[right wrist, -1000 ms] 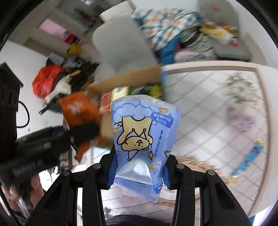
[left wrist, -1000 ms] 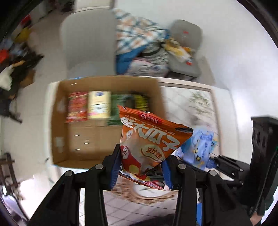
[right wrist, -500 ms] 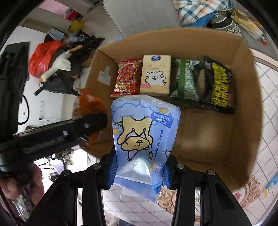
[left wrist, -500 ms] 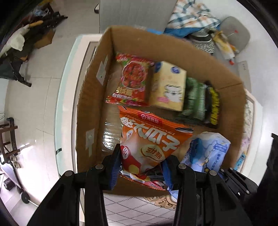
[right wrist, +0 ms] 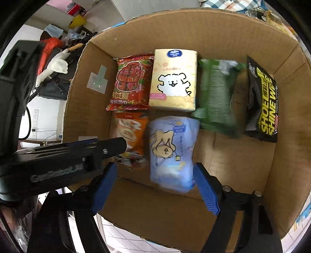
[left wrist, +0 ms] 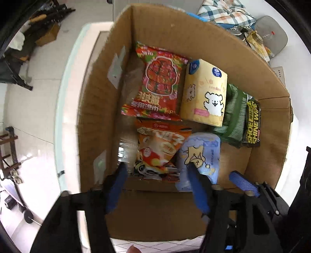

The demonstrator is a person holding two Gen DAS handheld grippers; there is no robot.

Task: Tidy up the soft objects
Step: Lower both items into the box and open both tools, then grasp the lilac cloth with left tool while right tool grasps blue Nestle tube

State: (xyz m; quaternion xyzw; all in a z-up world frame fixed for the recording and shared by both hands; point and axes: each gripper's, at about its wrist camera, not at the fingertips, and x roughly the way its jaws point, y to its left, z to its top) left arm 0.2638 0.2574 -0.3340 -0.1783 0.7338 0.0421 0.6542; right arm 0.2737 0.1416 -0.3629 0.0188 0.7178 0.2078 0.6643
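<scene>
An orange snack bag (left wrist: 159, 149) (right wrist: 130, 140) and a pale blue tissue pack (left wrist: 202, 155) (right wrist: 171, 151) lie side by side in the near row of a cardboard box (left wrist: 175, 29) (right wrist: 194, 25). My left gripper (left wrist: 157, 186) hangs over the orange bag with its jaws opening, and the blue pads stand clear of the bag. Over the blue pack, my right gripper (right wrist: 154, 188) is opening too, and its pads no longer press on the pack. Both grippers point down into the box, close beside each other.
The far row of the box holds a red wipes pack (right wrist: 132, 81), a yellow tissue pack (right wrist: 173, 79), a green pack (right wrist: 215, 95) and a black shoe-wipes pack (right wrist: 264, 103). Bare box floor (right wrist: 233, 153) shows at the near right. Chairs with clothes (left wrist: 223, 11) stand behind.
Both grippers came down into the box and their jaws spread. The orange bag and the blue pack dropped out of the grips and now lie on the box floor.
</scene>
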